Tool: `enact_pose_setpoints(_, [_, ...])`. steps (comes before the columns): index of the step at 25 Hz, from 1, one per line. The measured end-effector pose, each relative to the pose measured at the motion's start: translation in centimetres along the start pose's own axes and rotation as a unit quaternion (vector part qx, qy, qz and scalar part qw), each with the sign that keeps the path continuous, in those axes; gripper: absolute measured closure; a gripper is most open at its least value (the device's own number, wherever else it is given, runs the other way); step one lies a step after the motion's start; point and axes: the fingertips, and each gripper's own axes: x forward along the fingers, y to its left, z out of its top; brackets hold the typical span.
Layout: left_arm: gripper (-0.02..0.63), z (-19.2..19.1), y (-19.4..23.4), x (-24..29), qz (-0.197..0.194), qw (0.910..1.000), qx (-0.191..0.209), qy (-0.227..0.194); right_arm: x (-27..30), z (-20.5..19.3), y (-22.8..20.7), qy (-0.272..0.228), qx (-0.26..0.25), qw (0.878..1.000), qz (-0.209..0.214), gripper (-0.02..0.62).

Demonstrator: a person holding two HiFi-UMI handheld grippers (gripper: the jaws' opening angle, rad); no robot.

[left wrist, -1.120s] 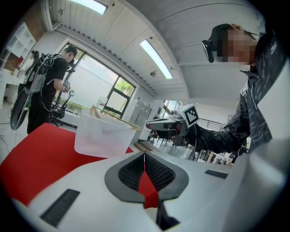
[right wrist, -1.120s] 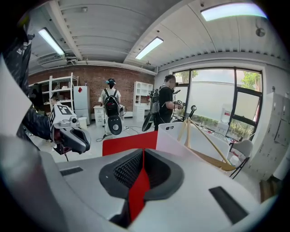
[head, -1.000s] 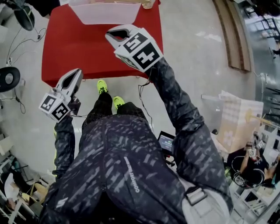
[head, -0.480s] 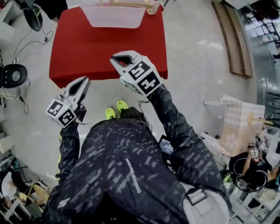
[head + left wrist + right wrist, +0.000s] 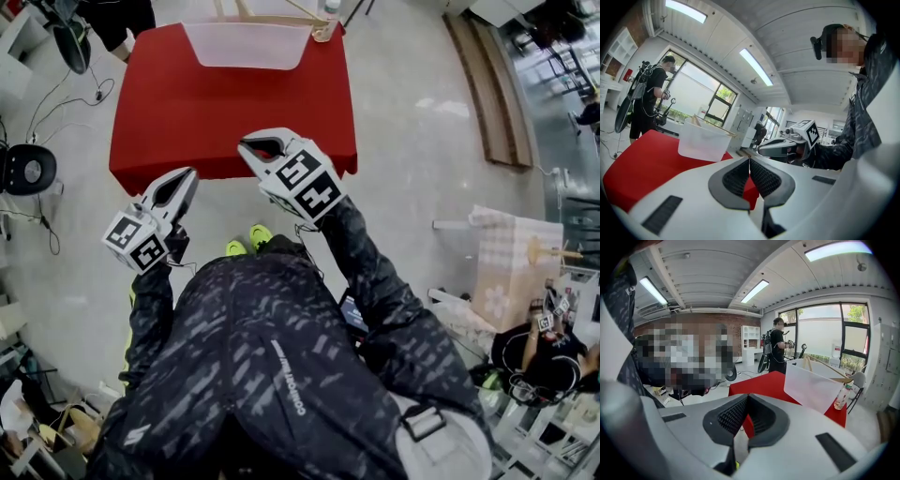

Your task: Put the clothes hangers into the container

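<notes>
Hangers (image 5: 281, 18) in container (image 5: 246, 49), red table (image 5: 225, 112), jaws together

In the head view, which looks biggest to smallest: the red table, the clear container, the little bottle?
1. red table
2. clear container
3. little bottle
All sit about equally far away, so the order holds.

We stand on a pale, glossy floor (image 5: 412, 141) before a red tabletop (image 5: 187, 112); long wooden boards (image 5: 483, 84) lie on that floor to our right; tall windows (image 5: 829, 336) fill one wall, with greenery beyond them; a brick wall (image 5: 701, 319) meets white shelving (image 5: 751, 341); grey lockers (image 5: 744, 119) stand beside the windows; strip lights (image 5: 757, 65) run along the white panelled ceiling (image 5: 806, 42).
</notes>
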Motion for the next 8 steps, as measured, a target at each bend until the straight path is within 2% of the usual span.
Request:
enact_pose_setpoints(3, [0.594,-0.2,-0.5,-0.4,-0.001,1.0,-0.001,0.002,-0.3,-0.1,0.6,0.003,-0.003,1.0,0.0,0.58])
enact_pose_setpoints(8, [0.594,-1.3,-6.5,4.1,-0.006,1.0,0.005,0.006,-6.8,-3.3,-1.6,0.002,-0.005,1.0,-0.005,0.58])
